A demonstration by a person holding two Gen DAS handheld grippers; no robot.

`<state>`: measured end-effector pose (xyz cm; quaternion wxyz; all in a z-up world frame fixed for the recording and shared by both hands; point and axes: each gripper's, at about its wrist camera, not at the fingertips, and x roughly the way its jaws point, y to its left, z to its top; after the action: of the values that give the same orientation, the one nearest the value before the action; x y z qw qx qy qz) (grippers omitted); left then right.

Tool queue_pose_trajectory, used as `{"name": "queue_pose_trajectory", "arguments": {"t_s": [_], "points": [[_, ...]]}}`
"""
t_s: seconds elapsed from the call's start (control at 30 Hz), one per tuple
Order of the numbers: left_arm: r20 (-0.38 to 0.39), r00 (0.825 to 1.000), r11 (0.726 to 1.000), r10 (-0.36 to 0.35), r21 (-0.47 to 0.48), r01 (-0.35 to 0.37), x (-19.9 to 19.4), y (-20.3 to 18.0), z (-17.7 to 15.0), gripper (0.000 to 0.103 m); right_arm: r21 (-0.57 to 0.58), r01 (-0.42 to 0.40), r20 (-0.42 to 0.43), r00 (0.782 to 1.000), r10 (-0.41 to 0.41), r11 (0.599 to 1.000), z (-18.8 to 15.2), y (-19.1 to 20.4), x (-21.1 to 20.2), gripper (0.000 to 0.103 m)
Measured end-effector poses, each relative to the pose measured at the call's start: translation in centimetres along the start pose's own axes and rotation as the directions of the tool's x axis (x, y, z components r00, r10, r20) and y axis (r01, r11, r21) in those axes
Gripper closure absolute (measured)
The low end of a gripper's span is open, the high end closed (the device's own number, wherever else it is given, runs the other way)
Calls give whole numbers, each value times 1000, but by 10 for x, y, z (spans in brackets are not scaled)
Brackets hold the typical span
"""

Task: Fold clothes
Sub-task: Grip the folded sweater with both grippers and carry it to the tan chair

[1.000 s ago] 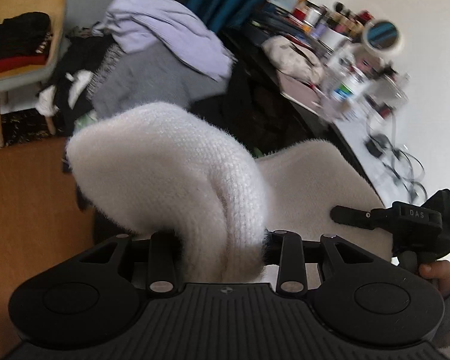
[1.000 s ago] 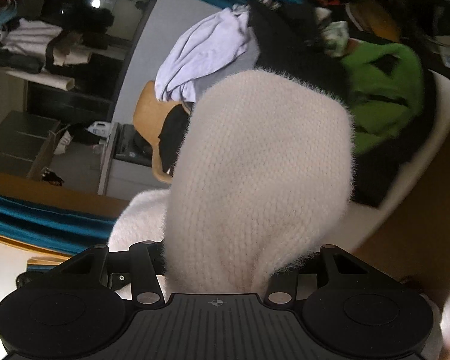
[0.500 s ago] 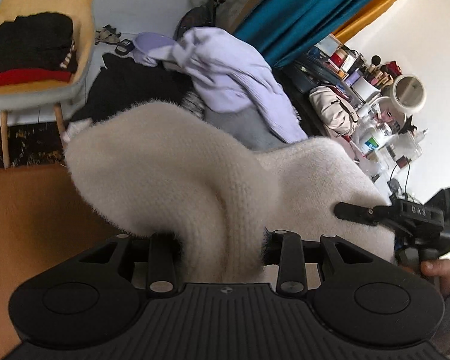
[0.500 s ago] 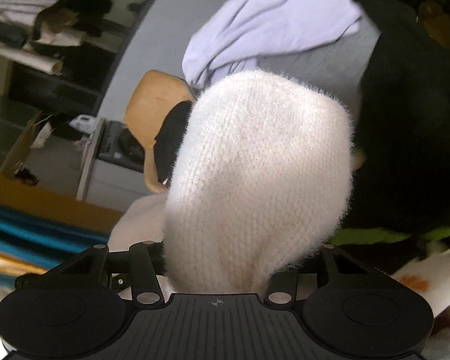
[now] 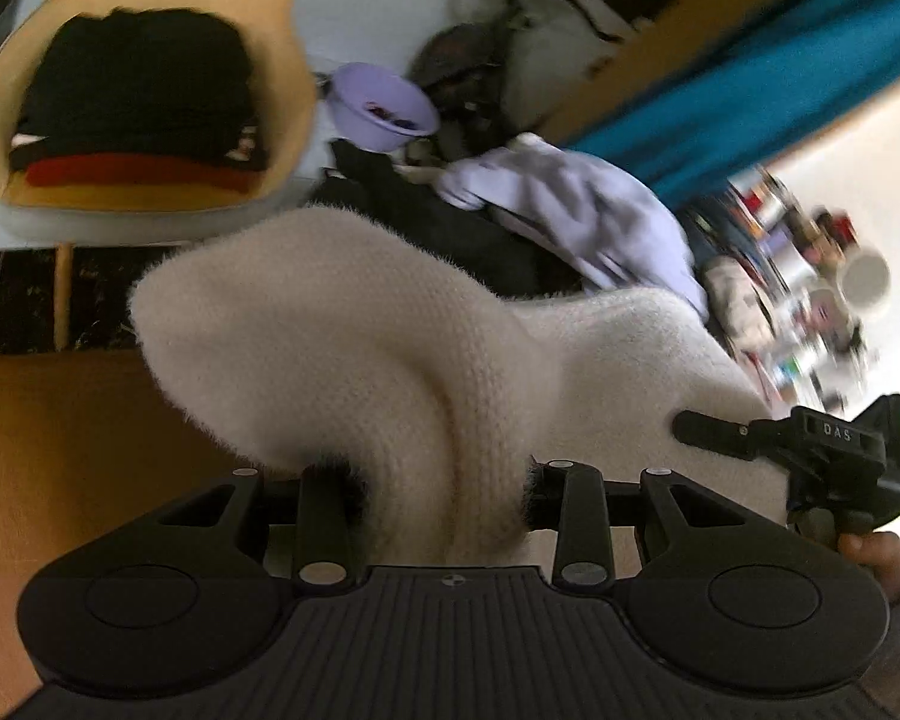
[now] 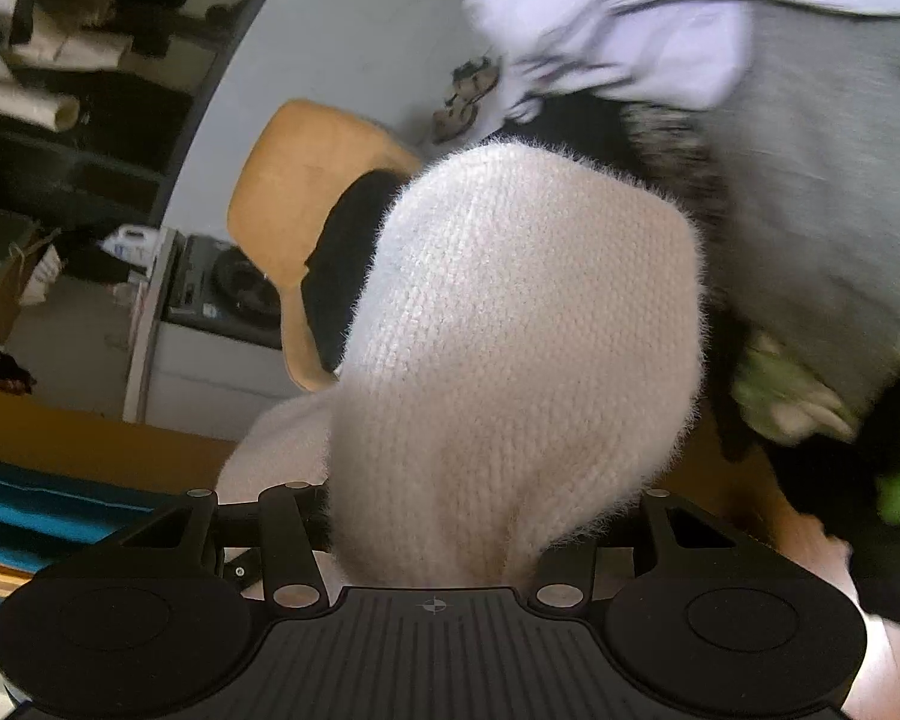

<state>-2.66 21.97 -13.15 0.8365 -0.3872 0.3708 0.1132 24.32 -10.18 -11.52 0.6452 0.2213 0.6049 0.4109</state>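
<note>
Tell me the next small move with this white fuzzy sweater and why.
Probably carry it on to the yellow chair and lower it onto the folded dark stack there. Both the left tool and the right tool are clamped on the white sweater, which is bunched and held in the air, with unfolded clothes piled beyond.

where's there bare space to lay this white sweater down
Bare wooden surface lies left of the white sweater, below the chair, which is taken by folded dark clothes. Ahead it is crowded: lilac garment, grey garment and black clothes.
</note>
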Motion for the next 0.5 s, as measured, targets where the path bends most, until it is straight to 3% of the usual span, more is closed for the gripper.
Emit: {"name": "queue_pose_trajectory", "arguments": {"t_s": [0.1,0.23,0.33,0.5], "points": [[26,999,999,40,-31,-40,8,34,43,67,-3,-32,-34,999,32,999,41,13,58,59],[44,994,986,97,-142,-90,14,74,101,67,-3,-66,-96,993,65,998,99,41,148,59],[84,984,972,156,-190,-137,14,99,140,67,-48,-108,-160,982,99,993,143,76,210,59],[157,966,946,207,-284,-157,14,140,191,67,-136,-134,-241,966,98,982,211,138,298,59]]}}
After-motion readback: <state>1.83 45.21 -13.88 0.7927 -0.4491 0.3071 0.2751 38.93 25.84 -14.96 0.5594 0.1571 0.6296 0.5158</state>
